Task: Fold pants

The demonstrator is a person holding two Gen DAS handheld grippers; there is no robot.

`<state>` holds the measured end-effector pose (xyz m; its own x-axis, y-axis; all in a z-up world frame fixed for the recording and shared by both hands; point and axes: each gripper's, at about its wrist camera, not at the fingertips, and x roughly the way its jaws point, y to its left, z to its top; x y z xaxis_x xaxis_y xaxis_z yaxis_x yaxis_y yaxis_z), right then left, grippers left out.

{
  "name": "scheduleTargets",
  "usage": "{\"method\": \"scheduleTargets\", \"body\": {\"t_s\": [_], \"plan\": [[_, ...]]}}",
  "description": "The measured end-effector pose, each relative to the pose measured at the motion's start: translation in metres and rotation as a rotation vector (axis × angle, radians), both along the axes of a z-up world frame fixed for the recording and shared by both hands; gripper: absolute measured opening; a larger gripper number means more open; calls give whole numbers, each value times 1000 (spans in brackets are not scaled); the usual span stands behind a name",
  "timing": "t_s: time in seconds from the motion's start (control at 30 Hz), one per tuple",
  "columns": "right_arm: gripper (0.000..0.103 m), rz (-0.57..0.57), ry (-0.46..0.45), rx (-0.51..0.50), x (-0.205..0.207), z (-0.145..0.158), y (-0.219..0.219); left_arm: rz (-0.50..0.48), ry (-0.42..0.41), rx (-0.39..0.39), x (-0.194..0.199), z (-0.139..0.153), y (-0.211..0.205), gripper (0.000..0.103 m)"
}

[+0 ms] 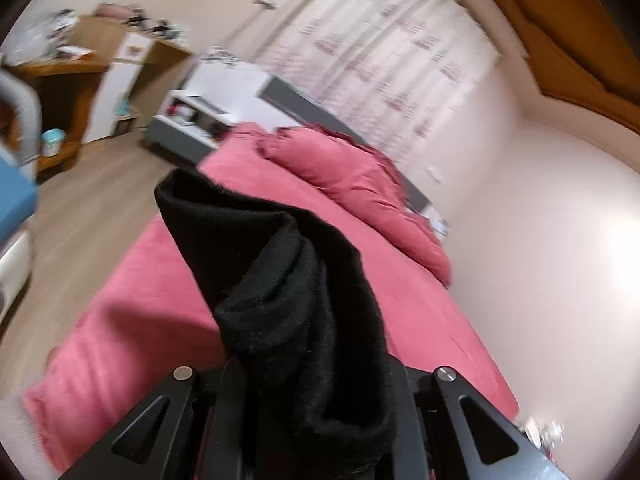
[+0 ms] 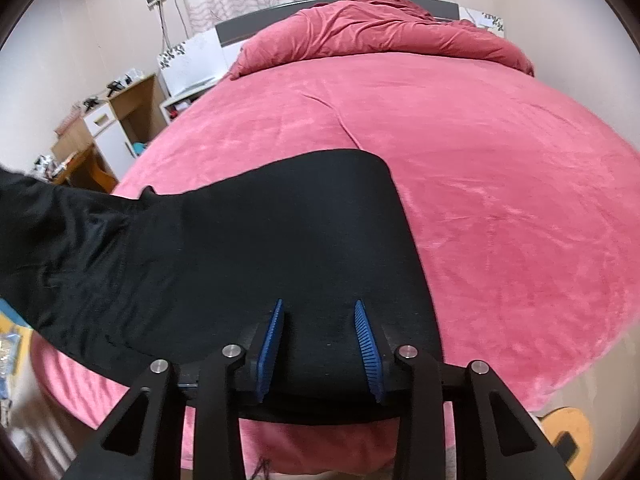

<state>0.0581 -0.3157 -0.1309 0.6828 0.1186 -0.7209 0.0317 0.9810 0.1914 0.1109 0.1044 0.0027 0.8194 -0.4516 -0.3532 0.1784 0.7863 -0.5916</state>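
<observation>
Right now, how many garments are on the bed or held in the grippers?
1: the black pants. One end lies on the pink bed under the right gripper; the other is bunched in the shut left gripper. The heaped duvet could hide more.

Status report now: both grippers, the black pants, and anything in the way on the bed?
Left gripper shut on black pants, bunched end lifted. Right gripper over pants on pink bed, blue pads apart, not pinching. Nothing in the way.

Black pants (image 1: 288, 280) bunched in the left gripper (image 1: 308, 384) — above a pink bed (image 1: 152, 280).
</observation>
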Motion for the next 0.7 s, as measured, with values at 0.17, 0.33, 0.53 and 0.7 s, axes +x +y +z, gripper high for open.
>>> {"method": "scheduleTargets", "body": {"t_s": [0.17,0.33,0.53,0.7], "plan": [[17,62,23,-18,4,-3,13,-127,-14,21,6,10,-47,13],[16,99,71,-61,13,-11,27,-245,-19,46,11,17,-98,13],[16,90,76,-17,16,-15,20,-373,-8,104,15,18,-152,13],[16,78,62,8,14,-13,18,-457,13,147,16,10,-195,13]]}}
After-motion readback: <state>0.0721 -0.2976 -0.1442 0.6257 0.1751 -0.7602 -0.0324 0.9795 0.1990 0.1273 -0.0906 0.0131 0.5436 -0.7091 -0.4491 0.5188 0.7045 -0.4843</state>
